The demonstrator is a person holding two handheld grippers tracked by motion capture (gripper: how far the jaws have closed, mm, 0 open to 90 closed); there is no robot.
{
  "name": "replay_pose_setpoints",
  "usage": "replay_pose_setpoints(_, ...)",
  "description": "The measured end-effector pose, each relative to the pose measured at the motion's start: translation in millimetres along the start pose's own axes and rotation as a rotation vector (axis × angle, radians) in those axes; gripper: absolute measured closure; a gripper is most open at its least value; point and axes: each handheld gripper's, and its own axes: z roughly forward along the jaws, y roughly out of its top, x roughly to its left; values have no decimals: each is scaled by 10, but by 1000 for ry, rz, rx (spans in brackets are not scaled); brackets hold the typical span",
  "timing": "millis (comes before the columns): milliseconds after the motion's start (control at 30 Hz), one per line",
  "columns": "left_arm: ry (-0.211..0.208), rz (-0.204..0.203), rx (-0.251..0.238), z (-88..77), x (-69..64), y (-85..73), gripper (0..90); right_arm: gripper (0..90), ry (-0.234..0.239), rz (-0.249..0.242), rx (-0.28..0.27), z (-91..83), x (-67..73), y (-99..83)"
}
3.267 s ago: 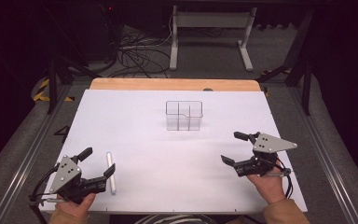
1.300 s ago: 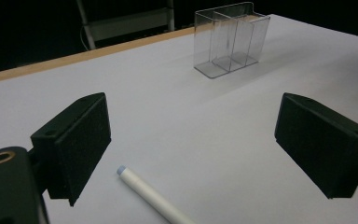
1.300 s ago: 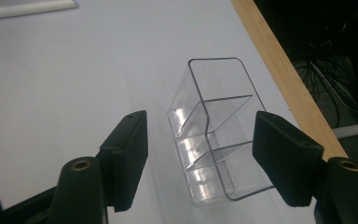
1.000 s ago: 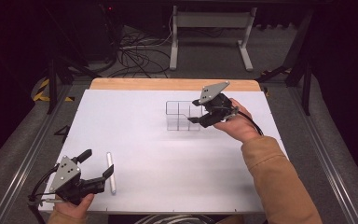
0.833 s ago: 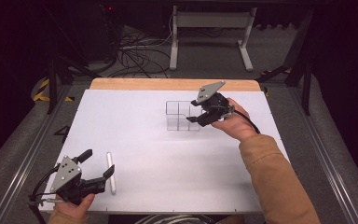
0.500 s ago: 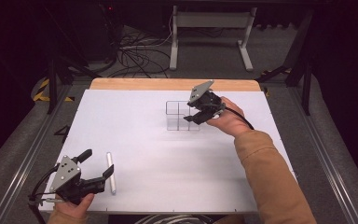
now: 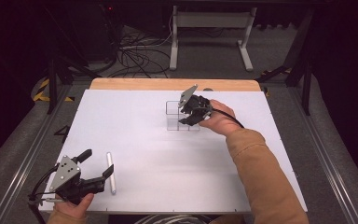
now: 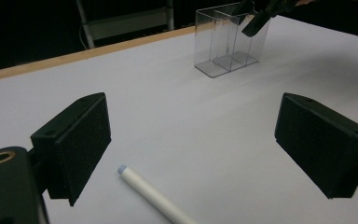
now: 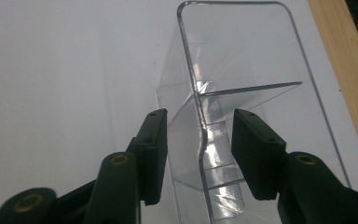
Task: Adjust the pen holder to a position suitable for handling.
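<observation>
White table (image 7: pixel 140 135) under dark surroundings, clear box (image 7: pixel 176 115) standing at the far middle. Nothing is moved yet: my right gripper (image 7: pixel 189 116) straddles the box's near wall, jaws just closing, not yet pressing as far as I can see. My left gripper (image 7: pixel 95 169) waits wide open, holding nothing, beside the white stick (image 7: pixel 111 171) near me

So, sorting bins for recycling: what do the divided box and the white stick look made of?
The divided box looks like clear, glossy hard plastic: see-through walls with bright glints. The white stick looks matte, perhaps plastic or chalk; I can't tell which.
</observation>
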Motion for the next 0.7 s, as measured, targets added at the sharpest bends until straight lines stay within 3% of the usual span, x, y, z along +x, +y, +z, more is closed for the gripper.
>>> replay_pose_setpoints(300, -4, 2, 7, 2, 1, 0, 113, 589, 4, -16, 52, 174, 18, 11)
replay_pose_setpoints(500, -1, -1, 2, 0, 5, -2, 113, 693, 11, -19, 86, 204, 38, 4)
replay_pose_setpoints(700, -3, -1, 3, 0, 1, 0, 113, 782, 15, -42, 81, 159, 49, 12)
